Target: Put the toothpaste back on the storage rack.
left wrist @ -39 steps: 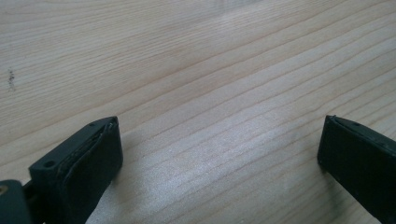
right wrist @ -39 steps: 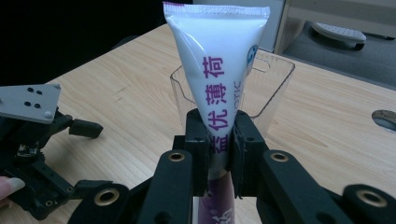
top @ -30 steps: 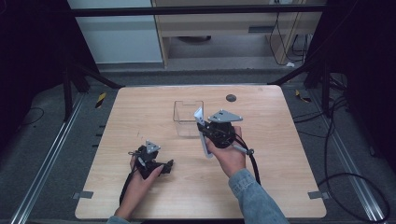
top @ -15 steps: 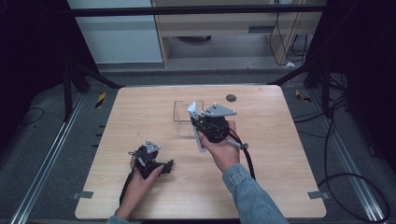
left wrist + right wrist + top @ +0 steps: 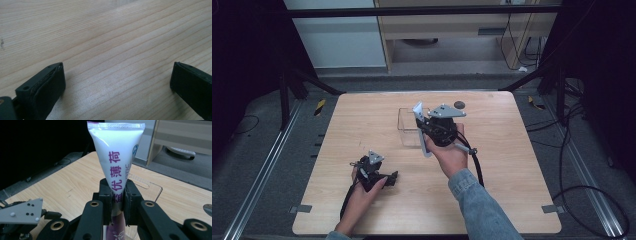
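grey carpeted floor (image 5: 272, 165) and dark stands surround the scene, with a pale cabinet (image 5: 472, 30) behind. on that floor stands the light wooden worktop (image 5: 512, 165), nearly square, its grain running across.

near the far middle of the worktop sits a clear plastic box (image 5: 408, 126), open at the top, and just beyond it to the right lies a small dark round disc (image 5: 459, 104) on the wood.

the right gripper (image 5: 422, 131) is held above the worktop, just over the near right side of the clear box, in the person's right hand (image 5: 451, 156), whose denim sleeve (image 5: 479, 205) comes in from the bottom edge. its fingers (image 5: 107, 195) are closed tight on a white tube (image 5: 117, 157), pinching it low on its body. in the right gripper view the tube stands upright between them, its flat crimped end on top and purple lettering running down its face; in the high view it slants from the gripper's top down toward the near edge of the box.

the left gripper (image 5: 388, 179) rests low at the near left of the worktop in the person's left hand (image 5: 362, 192), well apart from the box. its fingers (image 5: 47, 85) stand wide apart with bare wood between them, holding nothing.
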`<state>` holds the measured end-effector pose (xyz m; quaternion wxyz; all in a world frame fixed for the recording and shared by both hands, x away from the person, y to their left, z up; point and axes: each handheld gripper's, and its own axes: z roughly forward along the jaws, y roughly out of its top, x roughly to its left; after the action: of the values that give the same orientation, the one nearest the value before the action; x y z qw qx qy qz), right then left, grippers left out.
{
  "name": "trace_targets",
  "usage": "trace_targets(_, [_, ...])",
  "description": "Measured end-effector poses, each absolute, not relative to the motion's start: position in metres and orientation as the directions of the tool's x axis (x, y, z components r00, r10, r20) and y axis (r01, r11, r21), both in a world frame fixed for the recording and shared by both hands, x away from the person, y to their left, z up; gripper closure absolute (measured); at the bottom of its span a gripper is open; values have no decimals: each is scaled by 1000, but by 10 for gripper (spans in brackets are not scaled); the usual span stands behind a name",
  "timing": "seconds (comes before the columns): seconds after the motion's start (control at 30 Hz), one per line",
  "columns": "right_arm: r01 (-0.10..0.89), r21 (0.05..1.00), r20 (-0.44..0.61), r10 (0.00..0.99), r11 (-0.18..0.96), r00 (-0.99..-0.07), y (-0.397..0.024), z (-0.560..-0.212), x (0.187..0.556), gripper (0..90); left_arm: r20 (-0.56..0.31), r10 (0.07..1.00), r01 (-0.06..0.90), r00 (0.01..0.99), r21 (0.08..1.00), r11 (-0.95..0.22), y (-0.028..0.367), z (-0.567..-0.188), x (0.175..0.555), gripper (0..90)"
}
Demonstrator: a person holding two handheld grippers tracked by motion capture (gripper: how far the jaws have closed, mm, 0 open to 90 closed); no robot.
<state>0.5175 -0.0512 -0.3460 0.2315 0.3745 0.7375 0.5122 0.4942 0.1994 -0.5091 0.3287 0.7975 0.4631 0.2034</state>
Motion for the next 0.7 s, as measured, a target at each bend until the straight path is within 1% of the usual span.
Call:
trace_targets(0.2, [306, 933, 37, 796, 189, -604, -48, -334, 520, 793, 20, 872, 605, 489, 713, -355, 199, -509, 494, 0])
trace_targets(0.37, [277, 941, 17, 790, 195, -613, -41, -323, 526, 793, 21, 871, 604, 491, 712, -358, 199, -509, 494, 0])
trace_targets(0.7, [242, 953, 9, 785, 180, -620, -29, -305, 549, 792, 21, 871, 604, 491, 712, -358, 199, -509, 494, 0])
